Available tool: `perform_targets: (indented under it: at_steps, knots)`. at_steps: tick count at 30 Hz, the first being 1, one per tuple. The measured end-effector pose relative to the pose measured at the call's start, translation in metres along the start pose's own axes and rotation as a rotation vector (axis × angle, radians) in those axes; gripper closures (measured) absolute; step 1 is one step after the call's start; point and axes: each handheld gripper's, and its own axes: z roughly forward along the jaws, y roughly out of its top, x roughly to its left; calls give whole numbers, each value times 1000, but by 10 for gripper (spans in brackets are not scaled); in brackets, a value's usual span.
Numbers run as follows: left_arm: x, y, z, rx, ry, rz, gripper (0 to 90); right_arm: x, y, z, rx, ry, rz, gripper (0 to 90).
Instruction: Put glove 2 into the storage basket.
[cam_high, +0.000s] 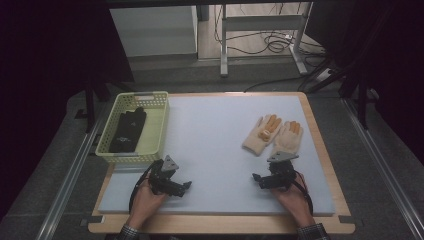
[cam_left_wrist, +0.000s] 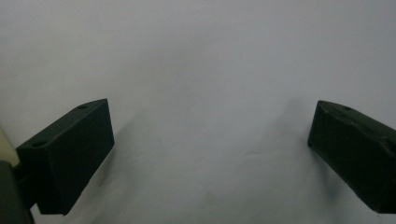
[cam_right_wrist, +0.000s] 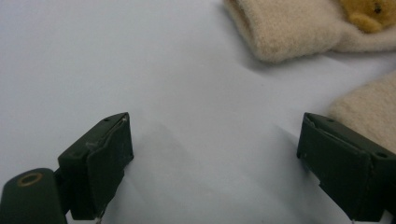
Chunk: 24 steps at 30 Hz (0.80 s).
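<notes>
Two cream knitted gloves with orange fingertips lie side by side on the pale mat: the left glove (cam_high: 260, 134) and the right glove (cam_high: 289, 137). A small orange bear figure (cam_high: 264, 133) sits on the left glove. My right gripper (cam_high: 259, 180) rests just in front of them, open and empty; in the right gripper view the cuff of one glove (cam_right_wrist: 285, 30) lies ahead and the other glove (cam_right_wrist: 369, 109) touches the right jaw's side. My left gripper (cam_high: 186, 188) rests near the mat's front left, open, with bare mat (cam_left_wrist: 201, 93) between its jaws.
A pale green plastic basket (cam_high: 159, 127) stands at the mat's back left corner with a black folded item (cam_high: 128, 131) inside. The mat (cam_high: 210, 130) lies on a wooden board (cam_high: 320, 145). Beyond the table are desk legs and cables on the floor.
</notes>
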Motion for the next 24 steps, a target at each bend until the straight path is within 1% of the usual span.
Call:
perform_targets:
  at_steps: [1,3,7,9,10,12,15,18,22,24]
  knots:
    - [1,0,0,-3,7,-10,2,0,0,0,0,0,0,101]
    - [1,0,1,3,0,-18,5,0,0,0,0,1,2,101]
    - [2,0,1,3,-5,-20,3,-1,0,-1,-6,2,7,105]
    - [2,0,1,4,-5,-24,3,-2,0,-3,-18,-4,20,105]
    - [2,0,1,4,-4,-23,3,-2,-1,-4,-25,3,39,105]
    - [2,0,1,3,-5,-24,3,-4,-1,-8,-39,16,58,106]
    - [2,-1,1,2,-4,-24,2,-6,-1,-14,-31,2,52,114]
    - [2,-1,1,2,-4,-24,3,-13,0,-22,-26,-12,64,129]
    - [2,-1,1,2,-5,-21,3,-24,3,-33,-27,-35,91,133]
    - [2,-1,1,2,-5,-24,3,-30,6,-38,-21,-47,93,133]
